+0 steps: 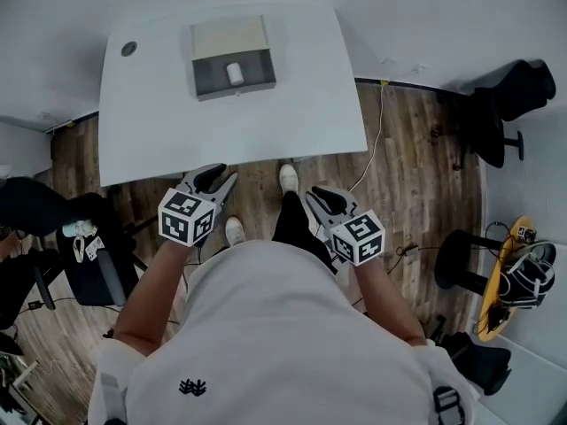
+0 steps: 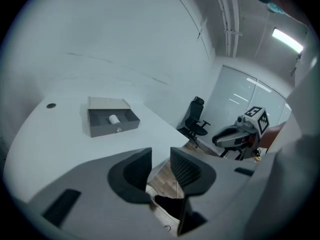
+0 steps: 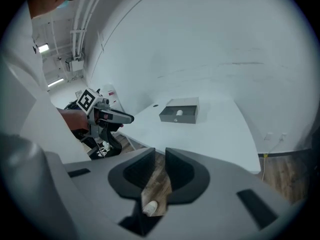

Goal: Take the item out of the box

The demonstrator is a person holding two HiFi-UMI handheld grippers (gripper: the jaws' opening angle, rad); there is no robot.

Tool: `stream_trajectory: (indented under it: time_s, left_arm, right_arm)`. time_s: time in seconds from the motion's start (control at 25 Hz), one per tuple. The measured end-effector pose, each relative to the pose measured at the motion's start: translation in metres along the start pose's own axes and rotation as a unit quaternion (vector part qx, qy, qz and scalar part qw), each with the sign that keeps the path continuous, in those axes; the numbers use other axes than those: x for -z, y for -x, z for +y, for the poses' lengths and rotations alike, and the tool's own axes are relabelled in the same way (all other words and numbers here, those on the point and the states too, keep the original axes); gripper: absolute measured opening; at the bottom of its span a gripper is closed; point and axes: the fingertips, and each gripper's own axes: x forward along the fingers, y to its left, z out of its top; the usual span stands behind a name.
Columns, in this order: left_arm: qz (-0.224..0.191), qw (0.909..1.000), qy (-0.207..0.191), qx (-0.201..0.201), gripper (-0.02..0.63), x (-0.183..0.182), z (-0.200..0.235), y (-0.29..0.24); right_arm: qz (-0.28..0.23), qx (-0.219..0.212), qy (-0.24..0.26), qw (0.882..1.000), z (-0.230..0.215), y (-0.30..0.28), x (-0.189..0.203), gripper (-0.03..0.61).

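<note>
A grey box [image 1: 208,80] stands at the far side of the white table [image 1: 292,104], its drawer pulled out toward me. A small white cylinder [image 1: 235,73] lies in the drawer. It also shows in the left gripper view as the cylinder [image 2: 114,118] in the box [image 2: 107,128], and in the right gripper view as the cylinder [image 3: 179,112] in the box [image 3: 172,118]. My left gripper [image 1: 217,181] [image 2: 161,156] hangs before the table's near edge, open and empty. My right gripper [image 1: 317,200] [image 3: 160,156] is beside it over the floor, open by a narrow gap, holding nothing.
A round cable hole [image 1: 129,49] sits at the table's far left corner. Black office chairs [image 1: 505,104] and a stool [image 1: 461,257] stand to the right on the wooden floor. Another dark chair [image 1: 53,228] is at the left. My shoes [image 1: 288,177] are below the table edge.
</note>
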Motion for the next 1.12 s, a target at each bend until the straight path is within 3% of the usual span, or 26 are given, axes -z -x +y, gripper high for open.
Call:
stream_trajectory:
  time_s: [0.28, 0.44, 0.64, 0.84, 1.12]
  left_arm:
    - [-0.015, 0.9938, 0.052, -0.097, 0.11, -0.06, 0.061, -0.06]
    - [-0.002, 0.9852, 0.07, -0.156, 0.12, -0.085, 0.106, -0.091]
    - [0.028, 0.9762, 0.092, -0.195, 0.143, -0.104, 0.142, -0.126]
    - [0.072, 0.966, 0.114, -0.22, 0.156, -0.108, 0.172, -0.155]
    - [0.138, 0.9431, 0.149, -0.263, 0.181, -0.093, 0.213, -0.178]
  right_arm:
    - [-0.007, -0.047, 0.045, 0.998, -0.08, -0.023, -0.06, 0.064]
    - [-0.011, -0.063, 0.061, 0.996, -0.126, -0.032, -0.087, 0.064]
    - [-0.003, -0.086, 0.059, 0.995, -0.164, -0.038, -0.095, 0.064]
    - [0.003, -0.106, 0.052, 0.993, -0.189, -0.045, -0.099, 0.064]
    - [0.005, -0.125, 0.047, 0.991, -0.215, -0.055, -0.103, 0.064]
